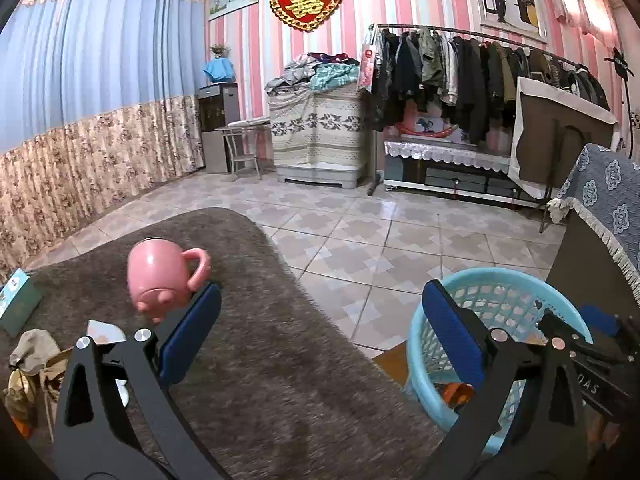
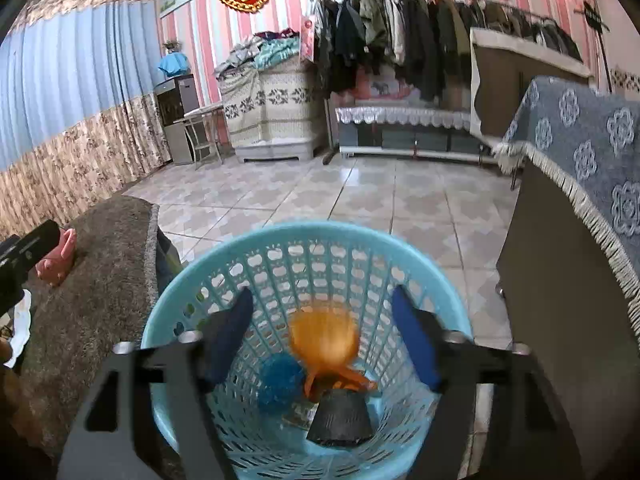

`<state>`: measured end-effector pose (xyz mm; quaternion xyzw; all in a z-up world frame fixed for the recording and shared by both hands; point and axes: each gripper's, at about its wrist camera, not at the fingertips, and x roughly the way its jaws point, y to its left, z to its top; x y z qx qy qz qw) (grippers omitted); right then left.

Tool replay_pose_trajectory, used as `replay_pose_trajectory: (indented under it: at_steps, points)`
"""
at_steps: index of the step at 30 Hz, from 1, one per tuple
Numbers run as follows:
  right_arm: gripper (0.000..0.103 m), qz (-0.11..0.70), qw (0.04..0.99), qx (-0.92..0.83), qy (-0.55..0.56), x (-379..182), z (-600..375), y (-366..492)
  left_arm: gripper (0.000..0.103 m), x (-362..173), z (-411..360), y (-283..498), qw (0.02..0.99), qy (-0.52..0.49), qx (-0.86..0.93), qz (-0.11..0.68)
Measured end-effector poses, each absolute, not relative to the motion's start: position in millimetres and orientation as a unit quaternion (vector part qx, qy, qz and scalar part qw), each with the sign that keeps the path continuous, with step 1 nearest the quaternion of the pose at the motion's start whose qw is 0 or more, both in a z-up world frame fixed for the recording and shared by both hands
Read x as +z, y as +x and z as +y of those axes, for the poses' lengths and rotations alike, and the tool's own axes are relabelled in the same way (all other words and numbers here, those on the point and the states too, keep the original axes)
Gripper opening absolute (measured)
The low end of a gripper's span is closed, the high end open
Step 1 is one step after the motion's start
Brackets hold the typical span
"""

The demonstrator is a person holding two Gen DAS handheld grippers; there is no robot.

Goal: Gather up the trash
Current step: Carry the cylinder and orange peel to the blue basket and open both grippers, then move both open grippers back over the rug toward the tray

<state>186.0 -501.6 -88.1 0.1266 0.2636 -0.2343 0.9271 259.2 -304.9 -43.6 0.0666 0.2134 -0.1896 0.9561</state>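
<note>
A light blue mesh basket (image 2: 320, 230) stands on the tiled floor beside a table covered in brown shag cloth (image 1: 260, 340). My right gripper (image 2: 322, 296) hangs open over the basket. A blurred orange piece of trash (image 2: 324, 340) is between its fingers, free of both pads. Lower in the basket lie a blue spiky ball (image 2: 280, 380) and a black ribbed cup (image 2: 340, 416). My left gripper (image 1: 320, 292) is wide open and empty over the table's right edge, with the basket (image 1: 500, 276) to its right. Crumpled beige paper and wrappers (image 1: 34, 350) lie at the table's left.
A pink pig mug (image 1: 160, 276) lies on its side on the table just left of my left fingers. A teal box (image 1: 16, 300) sits at the far left. A dark cabinet under a blue floral cover (image 2: 580, 152) stands close to the basket's right. Open tiled floor (image 1: 360, 220) lies beyond.
</note>
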Motion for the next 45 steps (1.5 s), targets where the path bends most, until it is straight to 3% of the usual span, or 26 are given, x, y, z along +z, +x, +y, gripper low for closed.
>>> replay_pose_trajectory:
  at_steps: [2,8,29,45]
  points:
    - [0.083,0.264,0.926,-0.235,0.13,-87,-500,186,0.097,-44,-298,258,0.956,0.064,-0.186,0.216]
    - [0.094,0.255,0.932,-0.231,0.115,-79,-485,189,0.097,-38,-282,244,0.962,0.066,-0.17,0.204]
    - [0.096,0.232,0.966,-0.108,0.044,-53,-382,185,0.098,-9,-141,176,0.982,0.036,-0.052,0.176]
    - [0.096,0.254,0.967,-0.028,0.016,-62,-316,199,0.098,-30,-30,152,0.977,0.007,0.033,0.21]
